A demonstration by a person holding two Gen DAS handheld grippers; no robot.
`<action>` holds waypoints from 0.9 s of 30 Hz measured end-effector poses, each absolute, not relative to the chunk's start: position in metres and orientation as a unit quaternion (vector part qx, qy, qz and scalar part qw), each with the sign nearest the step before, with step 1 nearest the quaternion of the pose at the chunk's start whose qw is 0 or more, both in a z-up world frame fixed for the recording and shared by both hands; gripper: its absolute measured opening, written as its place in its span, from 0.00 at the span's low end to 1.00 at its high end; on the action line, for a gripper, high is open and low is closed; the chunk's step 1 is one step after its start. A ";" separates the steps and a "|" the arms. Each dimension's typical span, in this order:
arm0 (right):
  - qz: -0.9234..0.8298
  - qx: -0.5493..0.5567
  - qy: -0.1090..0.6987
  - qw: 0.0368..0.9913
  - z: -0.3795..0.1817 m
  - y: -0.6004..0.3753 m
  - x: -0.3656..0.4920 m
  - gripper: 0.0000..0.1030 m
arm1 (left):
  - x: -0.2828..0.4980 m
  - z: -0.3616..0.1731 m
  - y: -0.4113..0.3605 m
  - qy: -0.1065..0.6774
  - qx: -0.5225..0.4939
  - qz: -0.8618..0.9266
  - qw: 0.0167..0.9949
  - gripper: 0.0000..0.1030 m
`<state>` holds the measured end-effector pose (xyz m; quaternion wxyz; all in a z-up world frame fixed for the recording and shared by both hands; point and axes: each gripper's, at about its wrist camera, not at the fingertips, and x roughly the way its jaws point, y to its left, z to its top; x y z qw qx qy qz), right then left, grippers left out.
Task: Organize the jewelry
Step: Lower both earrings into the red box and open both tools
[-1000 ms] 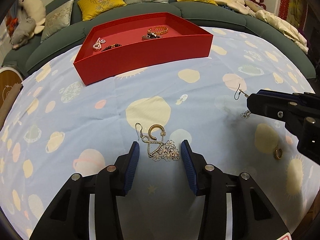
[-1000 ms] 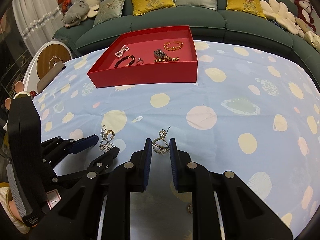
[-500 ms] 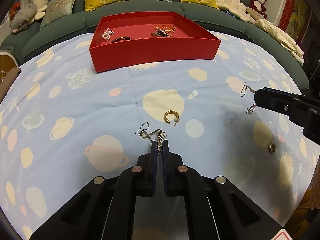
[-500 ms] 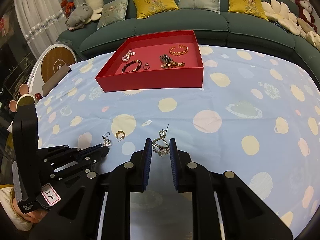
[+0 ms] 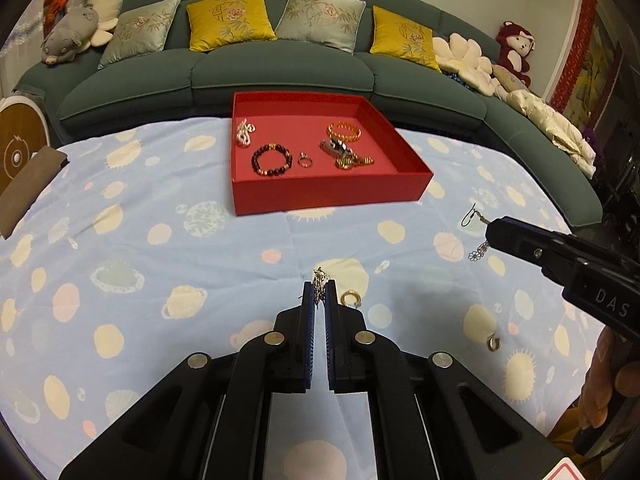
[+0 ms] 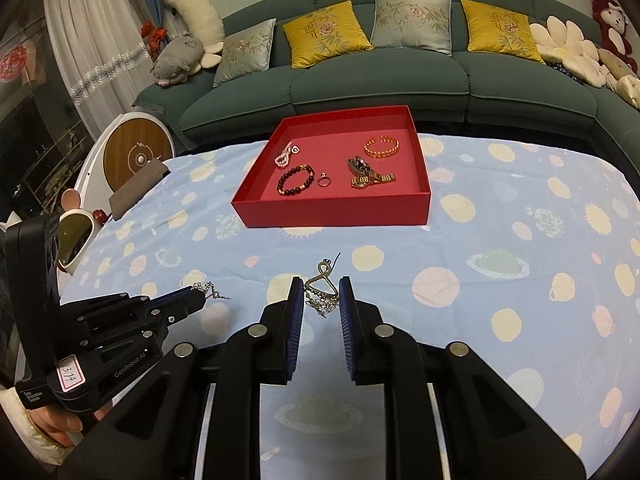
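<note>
Left tongs [image 5: 319, 294]: blue-padded fingers nearly together, clamped on a silver flower earring [image 5: 319, 280] whose chain pokes out above the tips. Held over the counter [image 5: 140, 264], which is draped in a pale blue cloth with planet and sun prints.

Right tongs [image 6: 321, 304]: fingers set wider but pinching a gold figure-eight earring [image 6: 322, 286] between the pads, its hook wire pointing up and forward, its flower cluster hanging below. In the left wrist view the same pair enters from the right edge, hook above and flowers dangling beneath the tip [image 5: 478, 236].

Red tray [image 5: 332, 196]: open-topped, low-walled, standing at the far middle of the counter, well ahead of both tongs. Contents: pearl piece [image 5: 243, 133] at back left, dark bead bracelet [image 5: 271, 159], small ring [image 5: 305, 159], gold bangle [image 5: 344, 131] at back right, gold watch [image 5: 348, 154]. Bare tray floor lies along the near wall and in the front right corner.

Loose on the cloth: gold hoop [image 5: 351, 298] just right of the left tongs' tips; a second small gold hoop [image 5: 494, 343] nearer the right side.

Open cloth runs unbroken from both tongs to the tray's near wall. Teal sofa [image 5: 280, 72] with cushions curves around the counter's far edge; a brown flat piece [image 5: 30, 184] lies at the left edge.
</note>
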<state>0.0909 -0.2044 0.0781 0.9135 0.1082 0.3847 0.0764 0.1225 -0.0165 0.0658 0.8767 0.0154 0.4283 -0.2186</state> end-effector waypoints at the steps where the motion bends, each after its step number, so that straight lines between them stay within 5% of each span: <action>1: 0.077 0.111 0.380 0.915 0.083 -0.204 0.091 0.17 | 0.124 0.074 -0.015 0.423 0.012 -0.218 0.880 0.03; 14: 0.068 0.127 0.306 0.941 0.146 -0.220 0.144 0.17 | 0.185 0.164 -0.034 0.350 0.013 -0.223 0.910 0.03; 27: 0.052 0.165 0.335 0.926 0.103 -0.257 0.266 0.17 | 0.324 0.133 -0.079 0.369 0.019 -0.212 0.905 0.03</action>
